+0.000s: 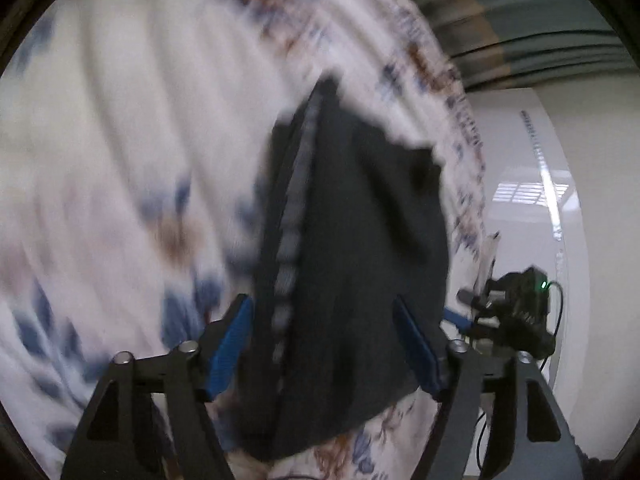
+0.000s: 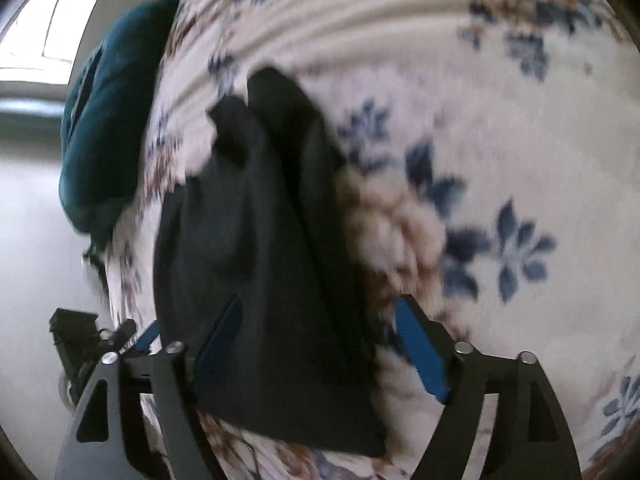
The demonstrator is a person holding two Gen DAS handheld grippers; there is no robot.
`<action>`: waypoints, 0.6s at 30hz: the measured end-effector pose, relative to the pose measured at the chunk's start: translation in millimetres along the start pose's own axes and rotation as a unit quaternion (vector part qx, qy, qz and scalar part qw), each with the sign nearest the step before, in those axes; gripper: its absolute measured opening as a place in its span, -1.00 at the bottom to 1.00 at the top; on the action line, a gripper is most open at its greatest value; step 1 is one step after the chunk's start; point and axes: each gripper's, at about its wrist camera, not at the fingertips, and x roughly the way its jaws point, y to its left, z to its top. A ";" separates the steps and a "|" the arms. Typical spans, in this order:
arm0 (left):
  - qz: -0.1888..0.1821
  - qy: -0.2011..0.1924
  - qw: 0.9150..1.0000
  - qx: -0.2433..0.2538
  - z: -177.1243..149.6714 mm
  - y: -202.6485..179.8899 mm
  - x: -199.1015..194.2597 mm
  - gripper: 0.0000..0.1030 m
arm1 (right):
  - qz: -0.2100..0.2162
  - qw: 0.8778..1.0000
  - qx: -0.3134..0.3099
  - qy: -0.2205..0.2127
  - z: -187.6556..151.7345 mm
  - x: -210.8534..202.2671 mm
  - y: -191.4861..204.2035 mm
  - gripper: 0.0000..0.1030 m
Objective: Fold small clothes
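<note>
Left wrist: dark garment (image 1: 352,264) lies near the bedspread (image 1: 120,140) edge.

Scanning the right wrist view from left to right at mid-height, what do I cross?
Pale floor → teal fabric bundle → dark garment on the floral bedspread → brown flower print → blue flower print.

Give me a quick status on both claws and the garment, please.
Left claw open, right claw open, neither gripping. Dark garment lying on floral bedspread, between both sets of fingers. Nothing in the way.
</note>
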 end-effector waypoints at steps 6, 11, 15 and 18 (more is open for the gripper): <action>0.007 -0.042 0.997 -0.062 -50.8 3.6 -6.8 0.38 | 0.039 0.998 -0.021 0.044 16.0 37.8 -5.5 0.72; 0.005 -0.103 0.988 -0.111 -97.5 0.1 -31.4 0.38 | 0.056 0.995 -0.052 0.060 59.5 61.6 9.6 0.73; 0.010 -0.119 0.983 -0.138 -107.8 -4.9 -34.6 0.38 | 0.046 0.993 -0.068 0.084 85.9 78.5 16.8 0.73; 0.002 -0.140 0.977 -0.160 -122.4 -12.2 -51.0 0.39 | 0.047 0.992 -0.069 0.092 96.8 82.3 18.9 0.73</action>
